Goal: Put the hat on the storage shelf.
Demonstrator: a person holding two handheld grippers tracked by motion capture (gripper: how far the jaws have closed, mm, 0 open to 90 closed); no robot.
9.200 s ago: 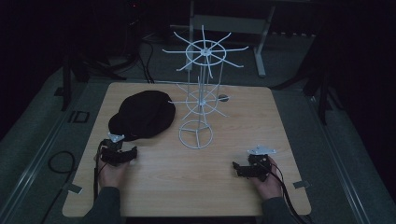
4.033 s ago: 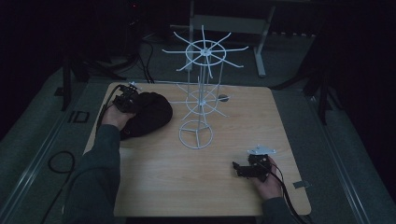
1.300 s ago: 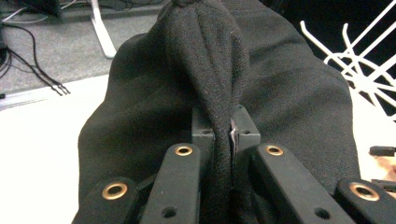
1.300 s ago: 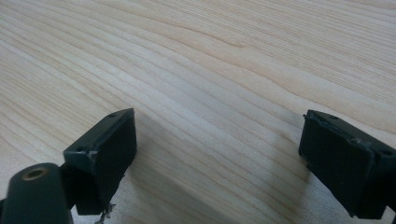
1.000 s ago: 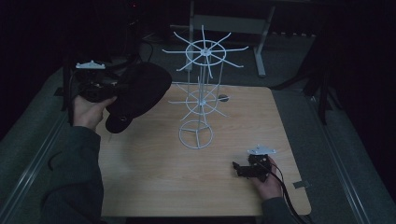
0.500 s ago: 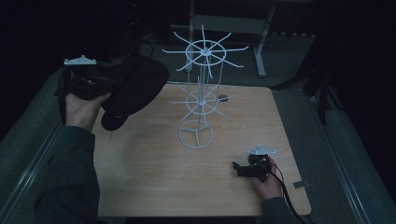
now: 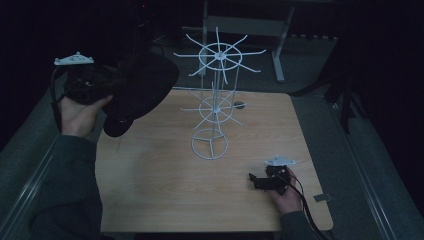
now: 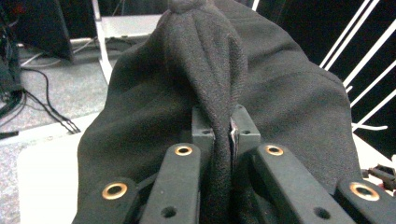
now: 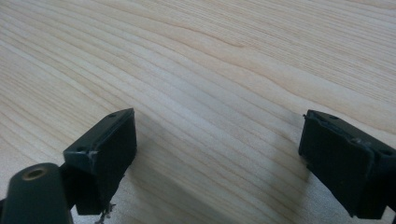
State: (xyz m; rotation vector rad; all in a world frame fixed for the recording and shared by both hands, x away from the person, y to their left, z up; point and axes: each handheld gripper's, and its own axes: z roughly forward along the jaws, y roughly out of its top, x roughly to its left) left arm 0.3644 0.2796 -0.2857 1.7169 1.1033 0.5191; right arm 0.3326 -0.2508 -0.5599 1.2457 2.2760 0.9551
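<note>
The left claw (image 7: 107,87) is squeezed tight on a fold of the soft black cloth hat (image 7: 142,90). In the left gripper view, the fold runs straight up between its two black jaws, and the rest of the hat hangs round them like a dark bag. In the high view the hat is up in the air, above the far left corner of the pale wooden bench (image 7: 165,190). It touches nothing but the claw.

The thing that matters most is where the tall white wire rack (image 7: 215,107) stands. It stands in the middle of the bench, to the right of the hat. Its top ring of thin wire arms (image 7: 220,52) sticks out like wheel spokes. The nearest arms point toward the hat and sit at about the same height, just beside it but not touching. So the hat likely has to go sideways to the right and onto one of those arms. The left hand is much nearer to the rack's top.

The right claw (image 7: 256,181) rests low on the bench, near the right front corner, well apart from the rack. Its jaws stand wide open with only bare wood between them.
</note>
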